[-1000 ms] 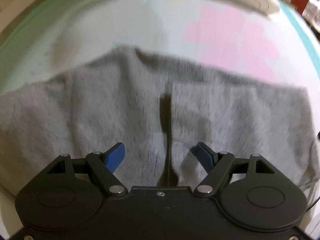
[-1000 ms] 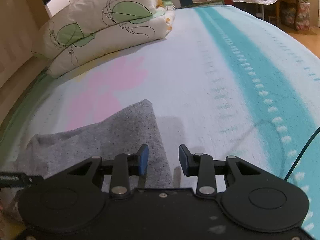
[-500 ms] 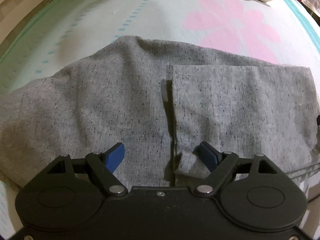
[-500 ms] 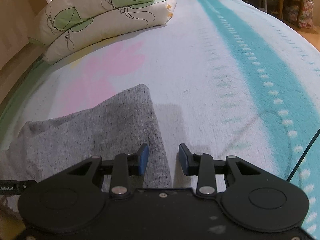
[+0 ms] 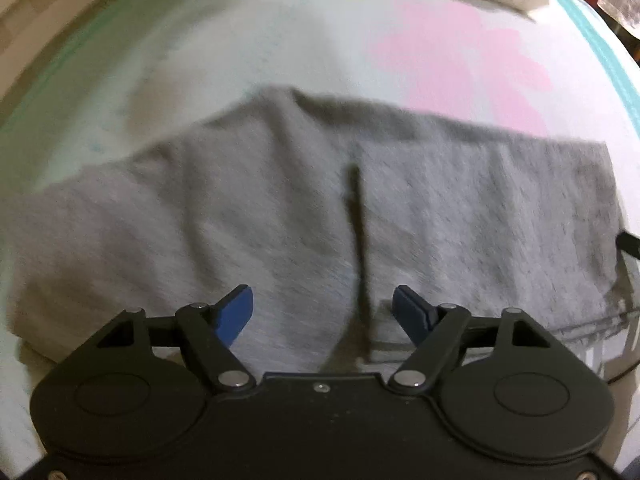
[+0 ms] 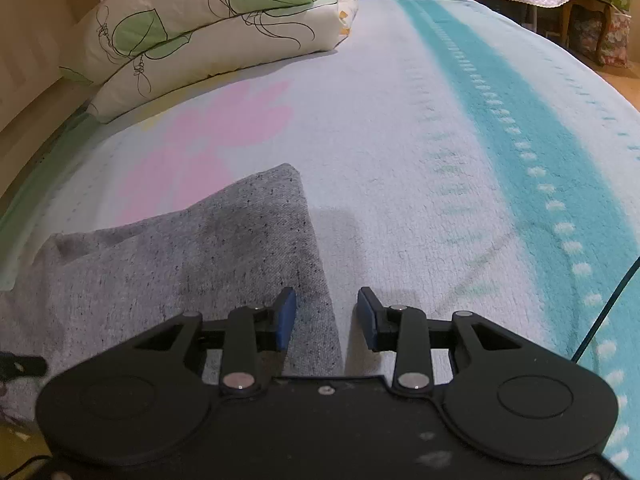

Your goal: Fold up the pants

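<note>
Grey knit pants (image 5: 240, 208) lie flat on the bed, and one part (image 5: 480, 216) is folded over onto the rest along a dark seam. My left gripper (image 5: 322, 308) hovers above the near edge by that seam. Its jaws are closing, still wide apart, and the blue pads press on nothing. In the right wrist view the pants (image 6: 180, 256) end in a straight right edge. My right gripper (image 6: 326, 316) stands open low over that edge, one pad above the cloth and the other above the blanket.
The bed carries a pale blanket (image 6: 400, 160) with a pink flower print and a teal stripe. A white pillow with green leaves (image 6: 216, 20) lies at the far end. A thin dark cable (image 6: 604, 320) crosses the right side. Furniture stands beyond the bed.
The left gripper has lifted away from the pants, so more of the blanket shows beyond them. The right wrist view is almost the same.
</note>
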Tool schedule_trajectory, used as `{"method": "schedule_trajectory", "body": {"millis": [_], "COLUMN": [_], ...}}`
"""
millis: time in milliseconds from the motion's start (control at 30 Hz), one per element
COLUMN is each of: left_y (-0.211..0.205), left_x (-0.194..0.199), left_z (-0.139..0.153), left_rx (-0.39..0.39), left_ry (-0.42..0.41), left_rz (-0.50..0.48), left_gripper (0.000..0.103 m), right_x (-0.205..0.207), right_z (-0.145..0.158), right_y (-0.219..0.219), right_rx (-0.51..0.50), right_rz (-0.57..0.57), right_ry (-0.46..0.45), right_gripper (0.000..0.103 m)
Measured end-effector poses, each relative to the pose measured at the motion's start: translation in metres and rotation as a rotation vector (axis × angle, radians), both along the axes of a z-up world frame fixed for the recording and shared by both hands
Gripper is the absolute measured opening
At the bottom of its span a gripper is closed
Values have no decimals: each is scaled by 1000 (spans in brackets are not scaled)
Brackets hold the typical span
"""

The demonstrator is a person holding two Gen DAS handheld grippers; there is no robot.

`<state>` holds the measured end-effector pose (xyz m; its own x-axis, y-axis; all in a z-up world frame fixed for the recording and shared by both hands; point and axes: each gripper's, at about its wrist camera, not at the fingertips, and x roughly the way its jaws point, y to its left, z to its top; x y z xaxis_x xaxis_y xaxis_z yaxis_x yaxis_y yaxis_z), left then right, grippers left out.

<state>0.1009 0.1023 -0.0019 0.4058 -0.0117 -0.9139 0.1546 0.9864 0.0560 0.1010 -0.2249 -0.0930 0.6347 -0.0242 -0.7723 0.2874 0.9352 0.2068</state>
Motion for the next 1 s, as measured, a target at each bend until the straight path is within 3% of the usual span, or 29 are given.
{"method": "schedule_trajectory", "body": {"millis": [233, 333, 533, 767, 1000], "left_y": [73, 122, 205, 257, 275], "left_x": [17, 26, 30, 18, -3], "left_z": [41, 49, 54, 27, 7], "left_rx": [38, 59, 23, 7, -110], "left_ry": [-73, -79, -50, 10, 51], "left_rz": [85, 173, 339, 410, 404], "left_gripper": [79, 79, 79, 79, 78], "right_x": [0, 0, -1, -7, -13], "right_z": [0, 1, 1, 6, 22], "right_y": [2, 4, 9, 15, 28], "right_rx": [-10, -14, -33, -59, -78], "right_rz": [3, 0, 0, 12, -16], "right_ry": [-4, -6, -12, -40, -117], "right_gripper": [37, 37, 37, 38, 48]}}
